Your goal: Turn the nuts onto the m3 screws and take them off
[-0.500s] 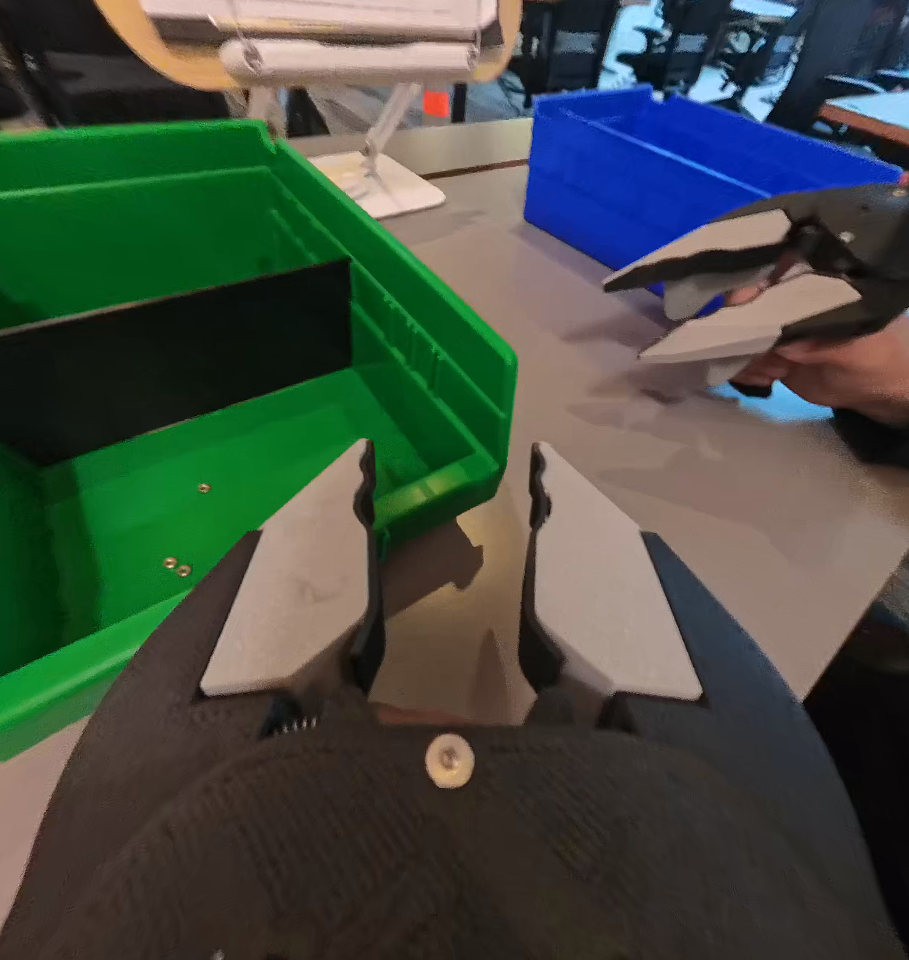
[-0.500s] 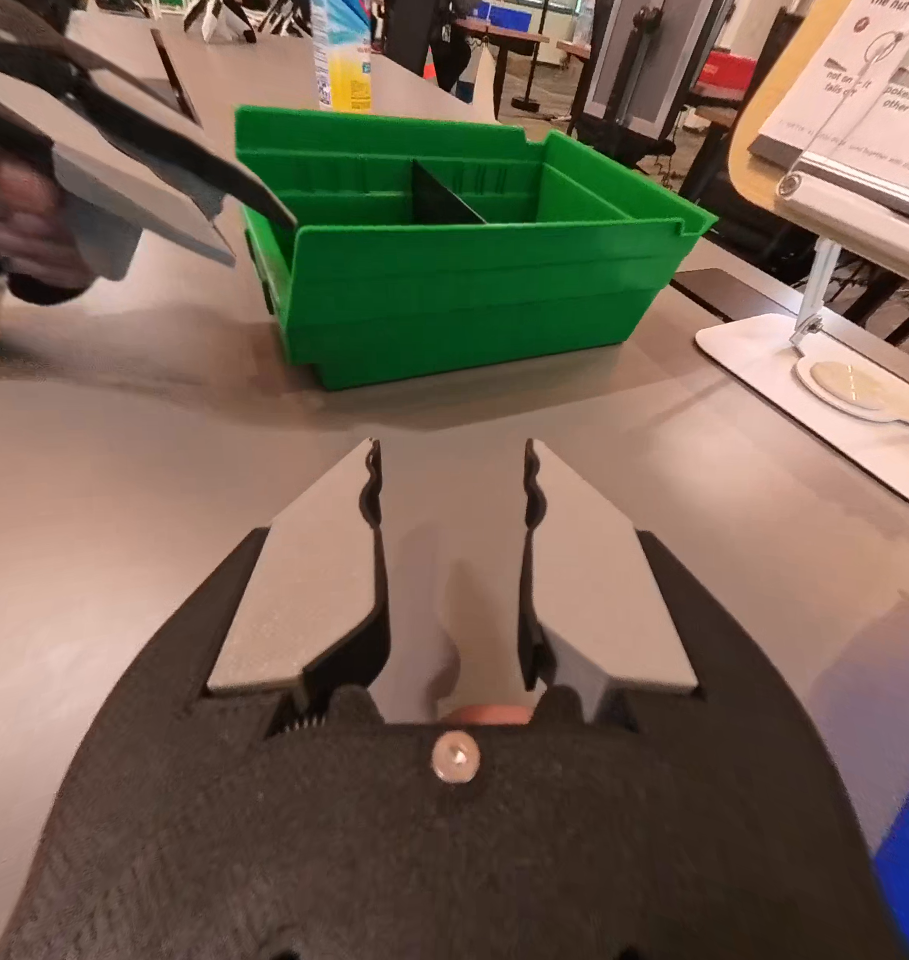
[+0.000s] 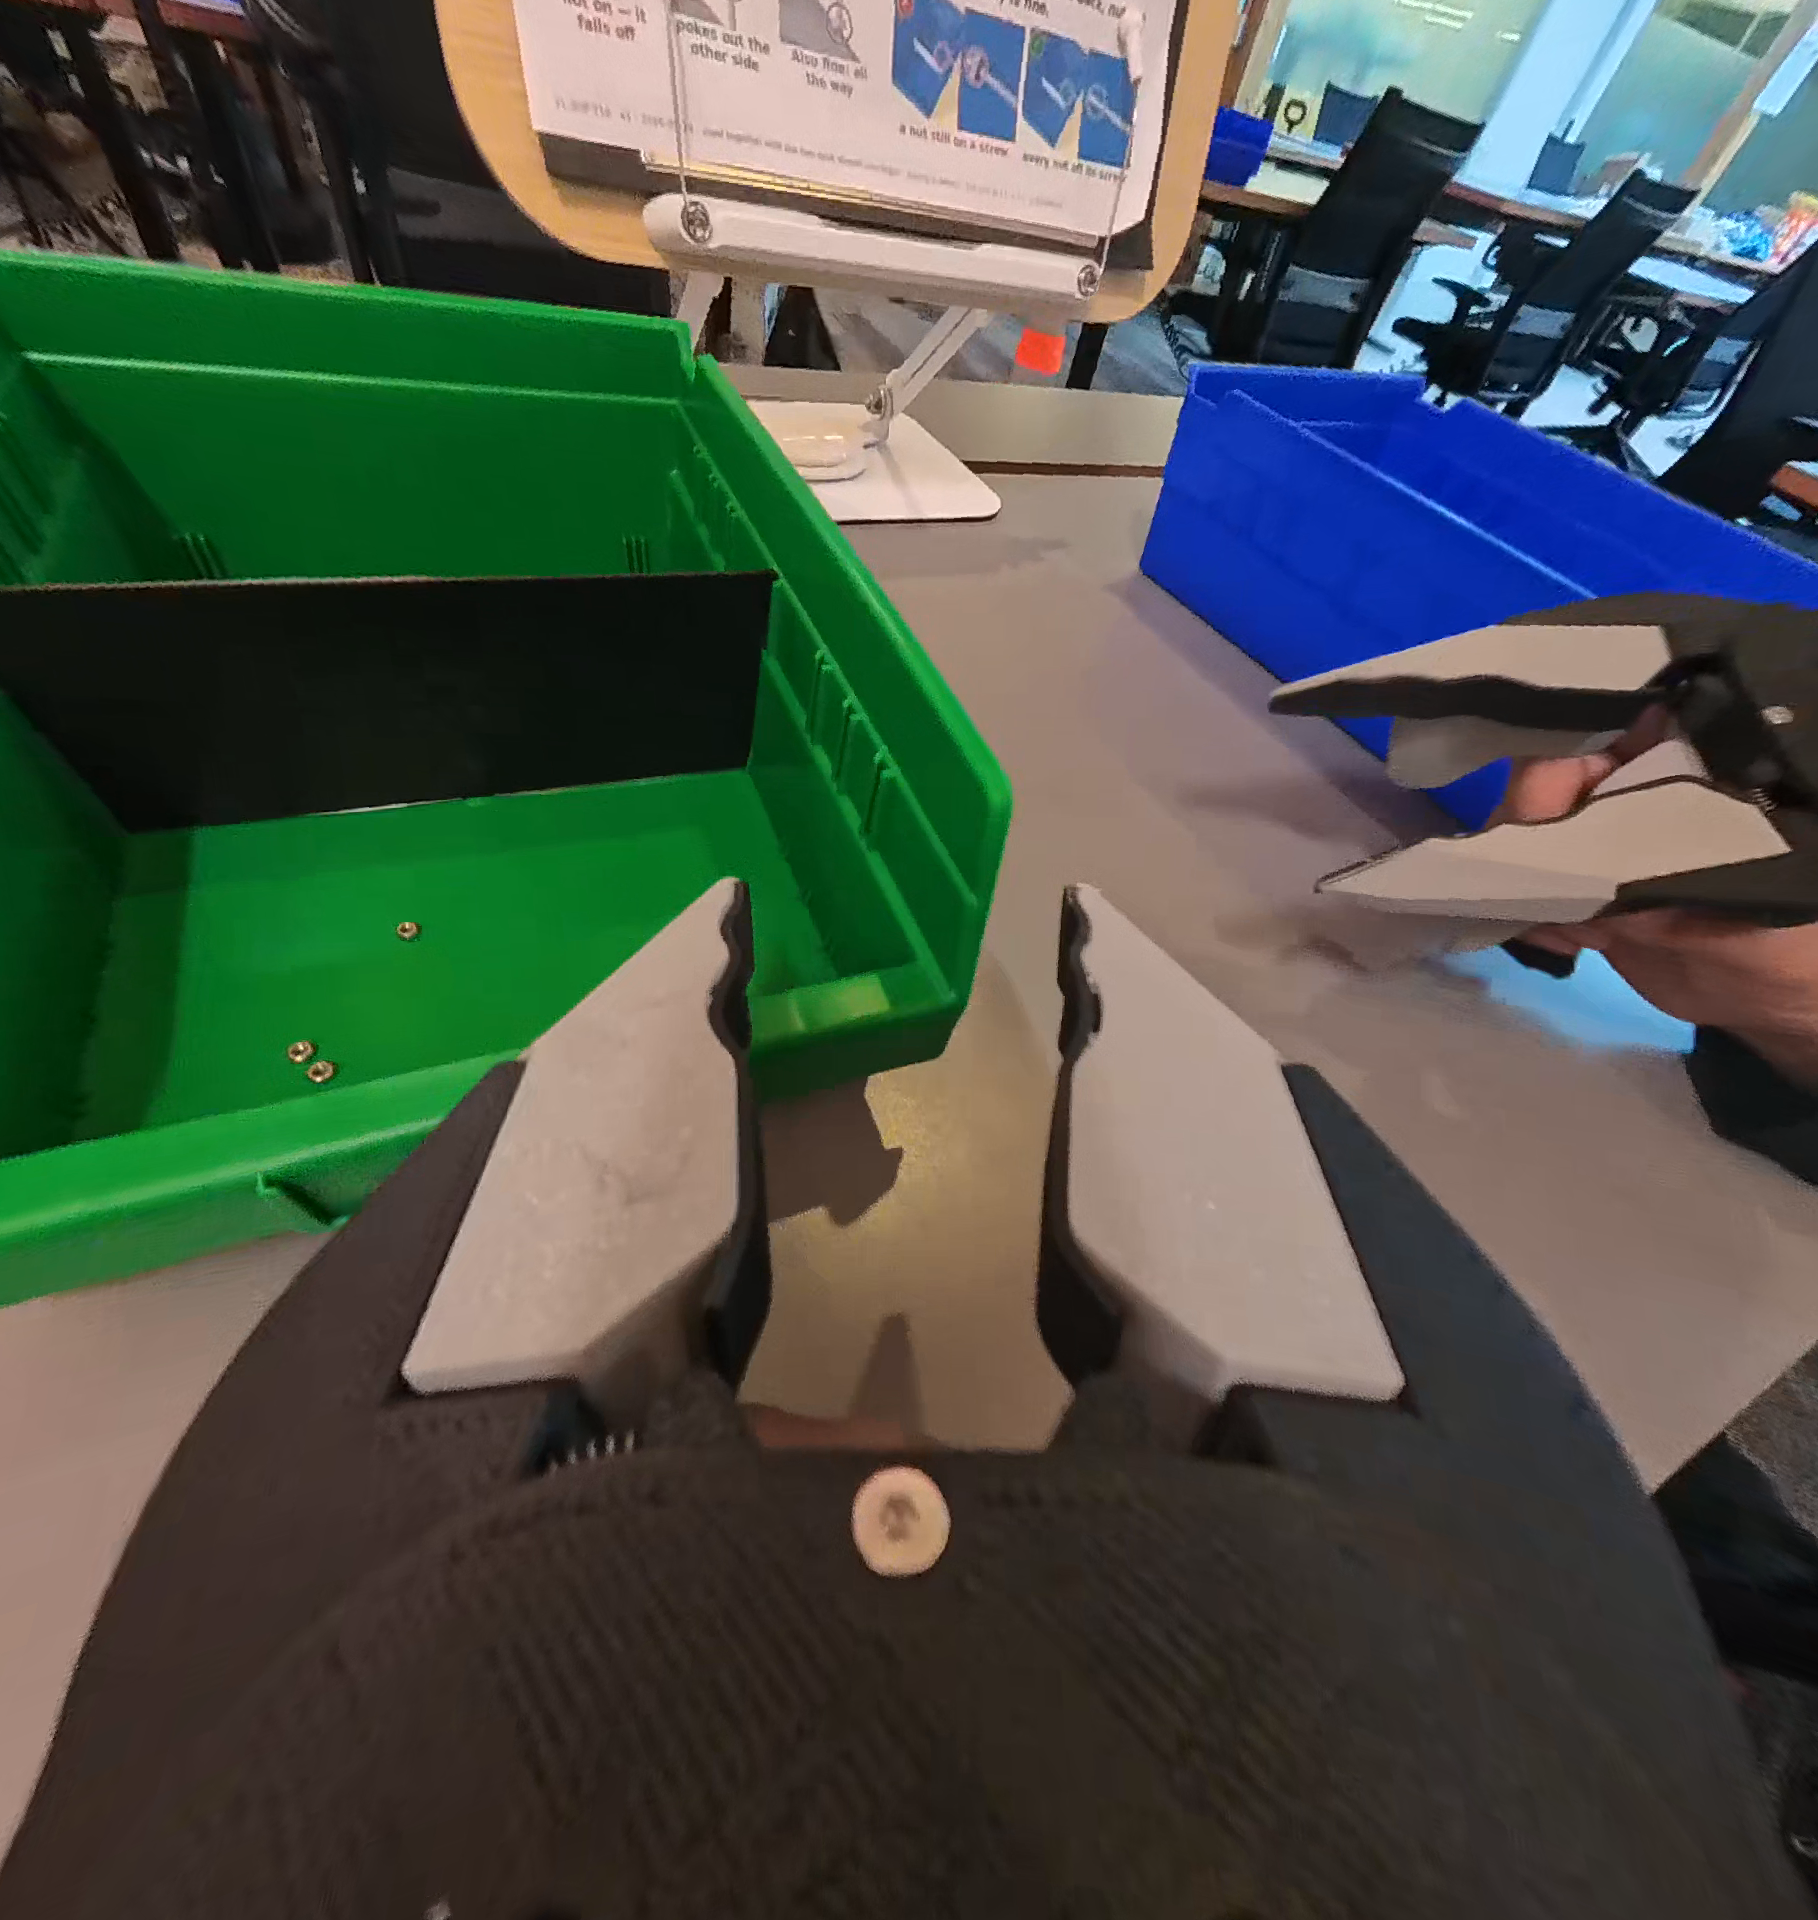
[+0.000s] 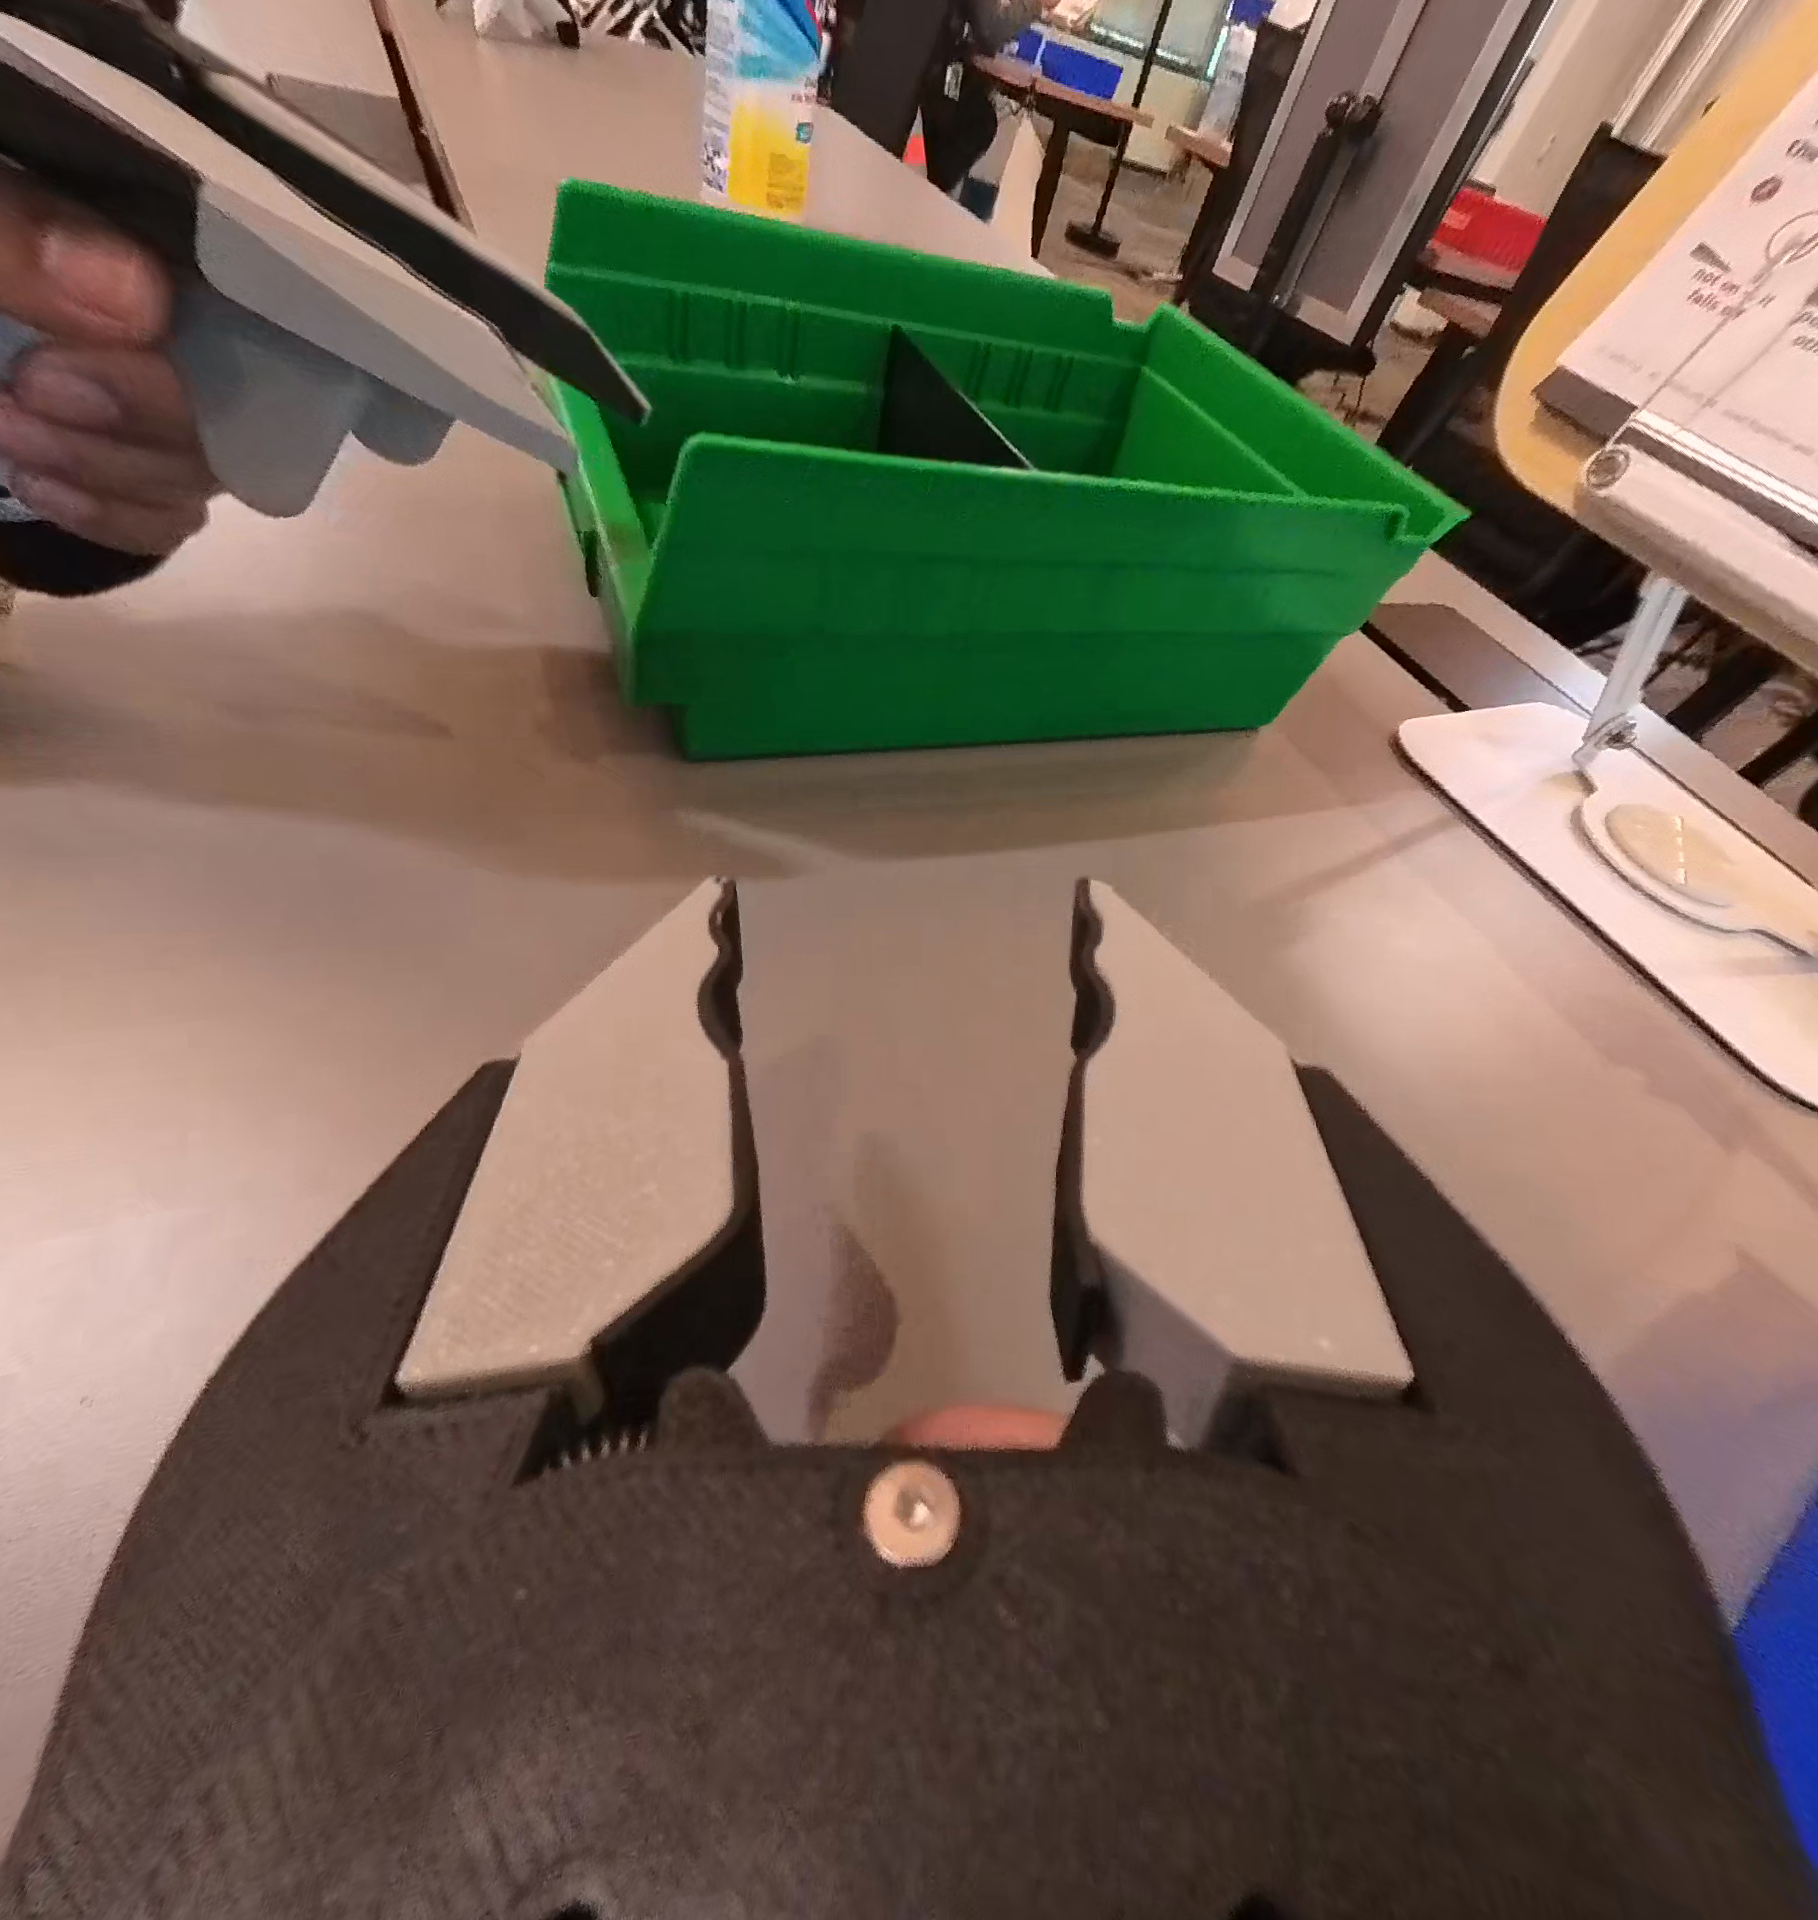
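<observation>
Three small brass nuts (image 3: 307, 1060) lie on the floor of the near compartment of a green bin (image 3: 884, 686), which a black divider (image 3: 365, 686) splits in two. My left gripper (image 3: 903, 935) is open and empty, above the table at the bin's near right corner. My right gripper (image 4: 903, 935) is open and empty, low over the grey table and pointed at the green bin (image 4: 988, 623). It also shows in the left wrist view (image 3: 1310, 800), at the right. The left gripper shows in the right wrist view (image 4: 604, 426), over the bin's corner. No screws are in view.
A blue bin (image 3: 1404, 540) stands at the back right of the grey table (image 3: 1144, 748). A white stand (image 3: 884, 478) with an instruction sheet is behind the bins, also in the right wrist view (image 4: 1611, 831). A spray bottle (image 4: 759, 135) stands beyond the green bin.
The left gripper has risen and tilted up, so the stand and sheet show more fully. The right gripper has drawn back a little from the green bin. Both stay open.
</observation>
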